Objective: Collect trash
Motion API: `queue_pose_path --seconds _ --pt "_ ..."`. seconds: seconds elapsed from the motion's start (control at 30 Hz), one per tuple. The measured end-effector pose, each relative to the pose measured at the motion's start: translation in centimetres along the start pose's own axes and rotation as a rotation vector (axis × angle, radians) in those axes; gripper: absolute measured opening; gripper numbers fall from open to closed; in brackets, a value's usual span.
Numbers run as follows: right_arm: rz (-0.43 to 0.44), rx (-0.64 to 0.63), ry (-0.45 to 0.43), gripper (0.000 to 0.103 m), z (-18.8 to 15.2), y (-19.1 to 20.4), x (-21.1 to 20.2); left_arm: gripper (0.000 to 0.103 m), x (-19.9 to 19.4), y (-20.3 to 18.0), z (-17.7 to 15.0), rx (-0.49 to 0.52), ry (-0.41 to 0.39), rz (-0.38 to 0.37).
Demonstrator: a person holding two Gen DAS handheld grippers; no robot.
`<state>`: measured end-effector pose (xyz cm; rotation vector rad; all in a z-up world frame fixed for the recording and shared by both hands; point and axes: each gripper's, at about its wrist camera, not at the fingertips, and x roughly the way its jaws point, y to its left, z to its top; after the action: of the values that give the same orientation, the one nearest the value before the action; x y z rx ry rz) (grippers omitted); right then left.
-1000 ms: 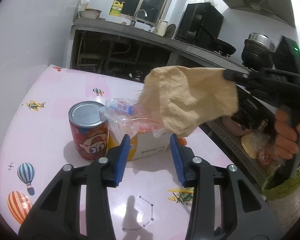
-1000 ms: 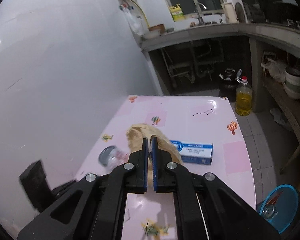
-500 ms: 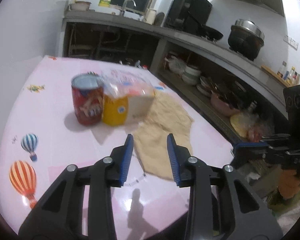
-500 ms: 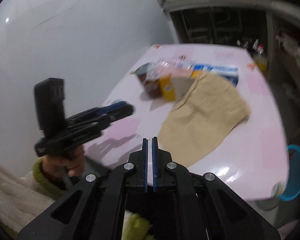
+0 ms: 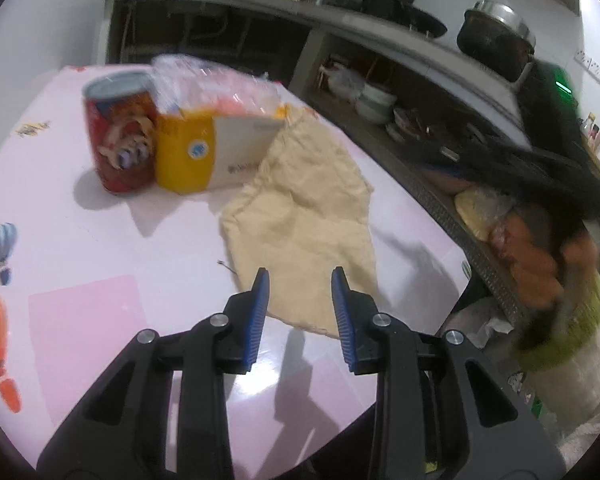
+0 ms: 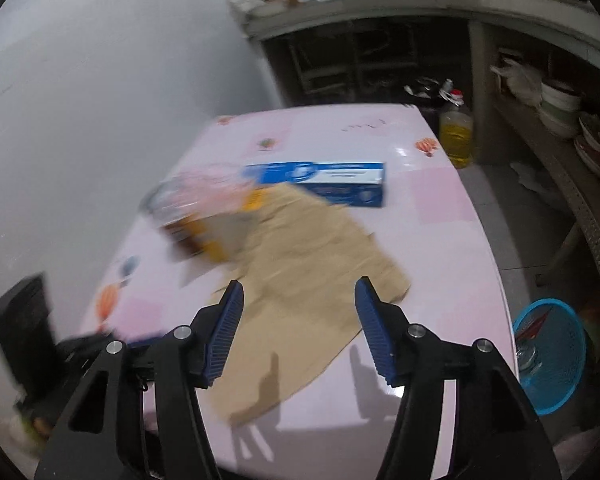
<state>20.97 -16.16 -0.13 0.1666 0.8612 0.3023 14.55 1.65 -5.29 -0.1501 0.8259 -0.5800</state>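
Right wrist view alone showed the blue box [image 6: 332,178] beyond the cloth bag [image 6: 300,280], the oil bottle [image 6: 456,136] on the floor and the blue basket [image 6: 552,356] beside the table [image 6: 440,240]; its contents were unclear. Left wrist view alone showed the red can [image 5: 120,136] sharply, touching the yellow-white carton [image 5: 216,152], with a clear wrapper [image 5: 216,84] on top. Bag lay flat, contents hidden. Right gripper [image 6: 300,320] had just opened, nothing between the jaws. Left gripper [image 5: 300,312] had been closing, jaws apart, empty.
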Motion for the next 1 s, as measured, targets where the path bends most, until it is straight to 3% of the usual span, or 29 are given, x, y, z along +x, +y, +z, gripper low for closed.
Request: queue_pose_path --seconds 0.23,0.33,0.4,0.47,0.67,0.77,0.87,1.0 --pt "-0.014 0.121 0.12 0.057 2.2 -4.4 8.2 0.023 3.1 -0.8 -0.3 -0.001 0.078 0.004" --pt "0.027 0.156 0.167 0.04 1.7 -4.9 9.7 0.023 3.8 -0.9 -0.8 0.006 0.093 0.002" --pt "0.05 0.167 0.166 0.017 1.3 -5.0 9.5 0.022 4.0 -1.1 -1.0 0.016 0.089 0.005" --pt "0.086 0.182 0.166 0.007 0.9 -4.9 8.9 0.022 4.1 -1.1 -0.9 0.017 0.088 0.002" --pt "0.187 0.153 0.097 0.005 -0.3 -3.0 4.2 0.021 4.2 -0.8 -0.8 0.007 0.083 -0.008" --pt "0.298 0.145 0.087 0.005 -1.2 -1.7 1.9 0.02 4.3 -0.6 -1.0 0.002 0.076 -0.014" --pt "0.425 0.122 0.138 0.005 -2.9 0.6 0.9 0.02 4.4 -0.4 -1.2 -0.001 0.071 -0.021" --pt "0.503 0.152 0.213 0.005 -4.6 2.0 2.0 0.02 3.9 0.2 -1.9 -0.007 0.063 -0.044"
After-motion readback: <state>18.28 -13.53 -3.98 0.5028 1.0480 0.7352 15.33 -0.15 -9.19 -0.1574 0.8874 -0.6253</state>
